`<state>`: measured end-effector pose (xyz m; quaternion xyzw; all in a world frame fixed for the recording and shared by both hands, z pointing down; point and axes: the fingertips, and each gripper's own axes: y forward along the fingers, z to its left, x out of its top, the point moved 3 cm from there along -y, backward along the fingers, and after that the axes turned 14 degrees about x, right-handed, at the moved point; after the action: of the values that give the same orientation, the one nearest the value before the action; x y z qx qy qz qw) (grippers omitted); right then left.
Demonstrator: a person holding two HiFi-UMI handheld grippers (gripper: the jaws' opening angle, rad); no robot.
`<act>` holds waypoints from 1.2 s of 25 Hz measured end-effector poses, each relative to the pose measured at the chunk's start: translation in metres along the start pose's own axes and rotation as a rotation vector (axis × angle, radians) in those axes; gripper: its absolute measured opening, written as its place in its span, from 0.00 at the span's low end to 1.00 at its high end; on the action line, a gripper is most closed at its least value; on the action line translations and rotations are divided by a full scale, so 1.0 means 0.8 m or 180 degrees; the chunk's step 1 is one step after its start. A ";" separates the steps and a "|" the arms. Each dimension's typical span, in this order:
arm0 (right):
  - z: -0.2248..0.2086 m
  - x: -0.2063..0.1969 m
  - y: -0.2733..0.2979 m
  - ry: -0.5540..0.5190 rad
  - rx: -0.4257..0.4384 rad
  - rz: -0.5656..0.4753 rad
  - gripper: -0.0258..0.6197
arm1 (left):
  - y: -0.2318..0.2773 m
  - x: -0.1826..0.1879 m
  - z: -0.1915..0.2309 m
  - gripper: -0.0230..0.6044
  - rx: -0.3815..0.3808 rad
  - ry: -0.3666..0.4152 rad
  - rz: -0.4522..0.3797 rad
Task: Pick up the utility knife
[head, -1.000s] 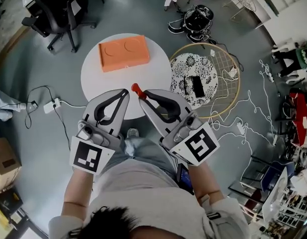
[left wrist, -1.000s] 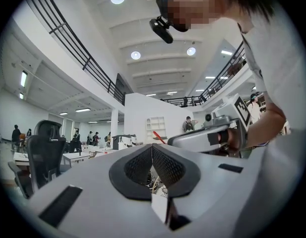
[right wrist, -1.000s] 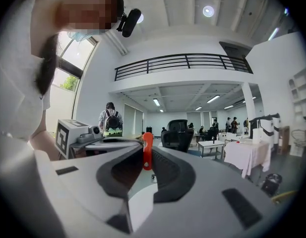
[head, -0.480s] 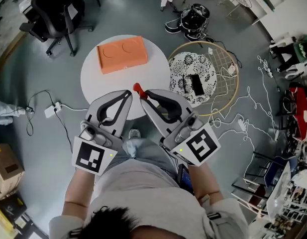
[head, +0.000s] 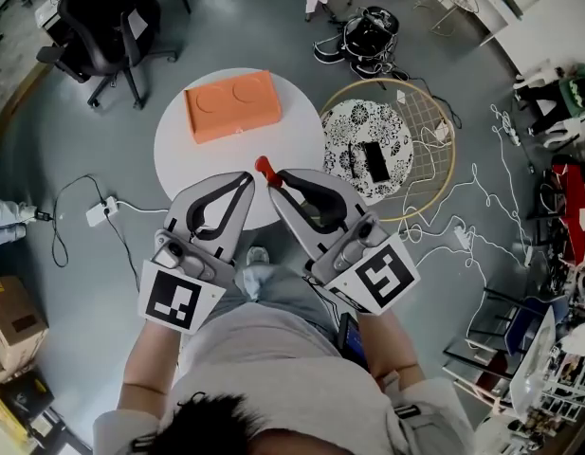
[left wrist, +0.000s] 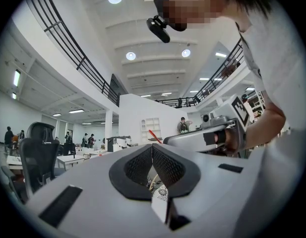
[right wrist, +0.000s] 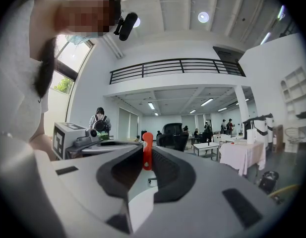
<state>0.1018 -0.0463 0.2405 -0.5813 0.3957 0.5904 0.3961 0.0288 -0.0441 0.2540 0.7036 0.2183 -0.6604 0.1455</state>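
Observation:
The utility knife (head: 264, 169) is red-orange and sticks up from the tips of my right gripper (head: 273, 180), which is shut on it over the near edge of the round white table (head: 178, 150). In the right gripper view the knife (right wrist: 147, 150) stands upright between the dark pads of the right gripper (right wrist: 146, 165). My left gripper (head: 246, 179) is close beside it on the left, its jaws together with nothing in them. In the left gripper view the left gripper (left wrist: 152, 146) is closed, and the knife (left wrist: 153, 136) shows as a thin red line beyond it.
An orange block (head: 232, 103) lies at the far side of the table. A round wire hoop (head: 434, 173) with a patterned disc (head: 368, 150) lies on the floor to the right. An office chair (head: 107, 22) stands at the far left. Cables trail across the floor (head: 472, 207).
Both grippers keep the same pose, and the knife stays in the right one. Only the head view has shifted slightly.

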 end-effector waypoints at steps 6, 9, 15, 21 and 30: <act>-0.005 0.002 0.001 -0.0026 0.0042 0.0001 0.13 | 0.004 0.001 -0.001 0.05 0.0029 0.0016 -0.0014; -0.007 0.002 -0.001 -0.0035 0.0069 0.0003 0.13 | 0.005 0.001 -0.002 0.05 0.0058 0.0026 -0.0009; -0.010 0.004 0.003 -0.0059 0.0110 -0.0003 0.13 | 0.008 0.002 0.001 0.05 0.0106 0.0030 -0.0014; -0.012 0.003 0.005 -0.0075 0.0150 0.0010 0.13 | 0.010 0.002 0.003 0.05 0.0135 0.0036 -0.0019; -0.019 -0.001 0.003 -0.0081 0.0216 -0.0002 0.13 | 0.016 -0.002 -0.001 0.05 0.0182 0.0052 -0.0002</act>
<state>0.1050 -0.0612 0.2407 -0.5601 0.4101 0.5839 0.4209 0.0361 -0.0548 0.2545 0.7128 0.2006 -0.6607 0.1233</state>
